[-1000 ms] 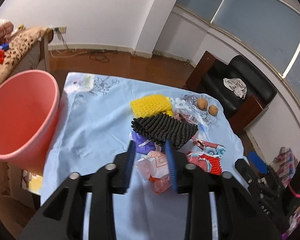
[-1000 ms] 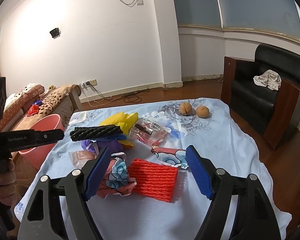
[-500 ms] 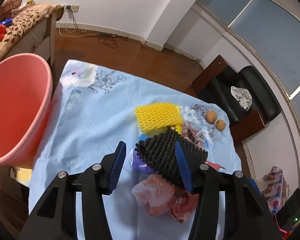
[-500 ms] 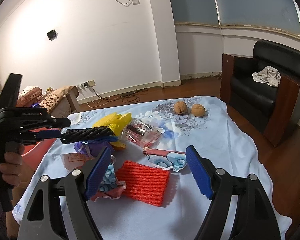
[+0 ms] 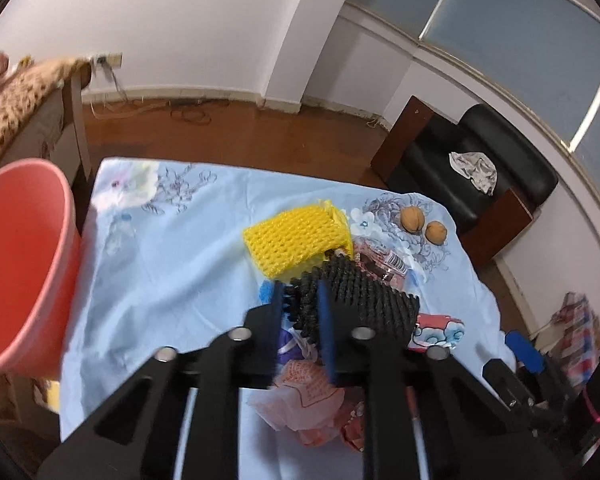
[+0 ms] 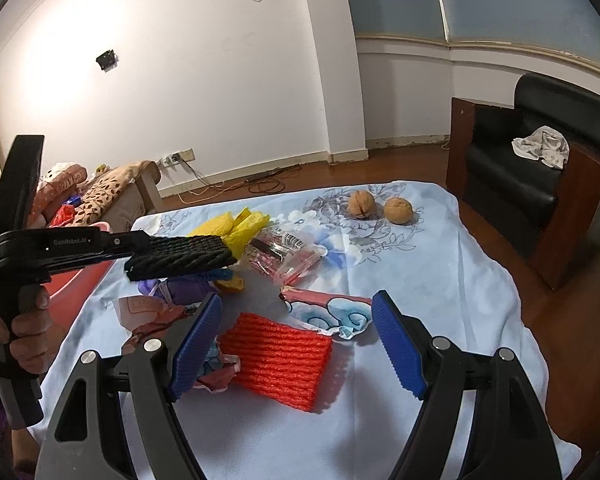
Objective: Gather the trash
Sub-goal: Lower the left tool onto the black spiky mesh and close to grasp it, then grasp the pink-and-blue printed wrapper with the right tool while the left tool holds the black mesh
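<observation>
Our left gripper (image 5: 300, 300) has just closed on the black foam net (image 5: 360, 300) above the table (image 5: 160, 260). We lift clear, then carry it to the pink bin (image 5: 24, 260). The right gripper (image 6: 296, 344) hangs open.

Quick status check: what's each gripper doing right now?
Left gripper: fingers have just been closing, now shut on the black foam net.
Right gripper: open, holding nothing, above the red foam net.
</observation>
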Available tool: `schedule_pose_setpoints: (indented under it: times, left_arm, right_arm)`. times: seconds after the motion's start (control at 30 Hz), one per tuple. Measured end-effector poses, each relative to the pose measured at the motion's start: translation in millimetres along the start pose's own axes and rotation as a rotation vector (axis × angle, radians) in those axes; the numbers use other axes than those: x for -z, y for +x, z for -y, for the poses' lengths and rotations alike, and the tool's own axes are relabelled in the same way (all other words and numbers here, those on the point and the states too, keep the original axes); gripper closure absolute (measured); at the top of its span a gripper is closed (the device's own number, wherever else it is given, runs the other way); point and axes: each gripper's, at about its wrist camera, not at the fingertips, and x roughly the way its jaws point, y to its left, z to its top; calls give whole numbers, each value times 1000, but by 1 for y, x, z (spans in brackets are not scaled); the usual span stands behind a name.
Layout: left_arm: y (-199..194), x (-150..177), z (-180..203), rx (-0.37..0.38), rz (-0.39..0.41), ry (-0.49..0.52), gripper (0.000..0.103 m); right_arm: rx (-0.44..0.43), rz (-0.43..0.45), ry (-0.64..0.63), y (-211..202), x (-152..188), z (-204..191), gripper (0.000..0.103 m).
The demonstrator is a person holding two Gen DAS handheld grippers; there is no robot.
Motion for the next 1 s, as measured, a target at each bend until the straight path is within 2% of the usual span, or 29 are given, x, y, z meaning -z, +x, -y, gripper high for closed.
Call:
schedule_pose_setpoints:
  times: [0.33,0.57,0.73,0.87,1.0]
  left_arm:
    - [-40,-5,7,22,103,54,93]
    - [-71,-13,-5,7,172,28,94]
    - [-88,-15,-20,-42,188,1,94]
    - [-95,-13,-34,-77,182,-32,94]
    - [-96,-14,-44,-97,174,-57,94]
  right_arm:
    - [2,-11,6,1,-1,1,29]
    - [-86,-63,23,5,1,-5,34]
    - [-20,-53,-22,10,-6,-1,36]
    - [2,-133,-13,30,-10,19,36]
    - [17,-193,-56,49,-10,29,36]
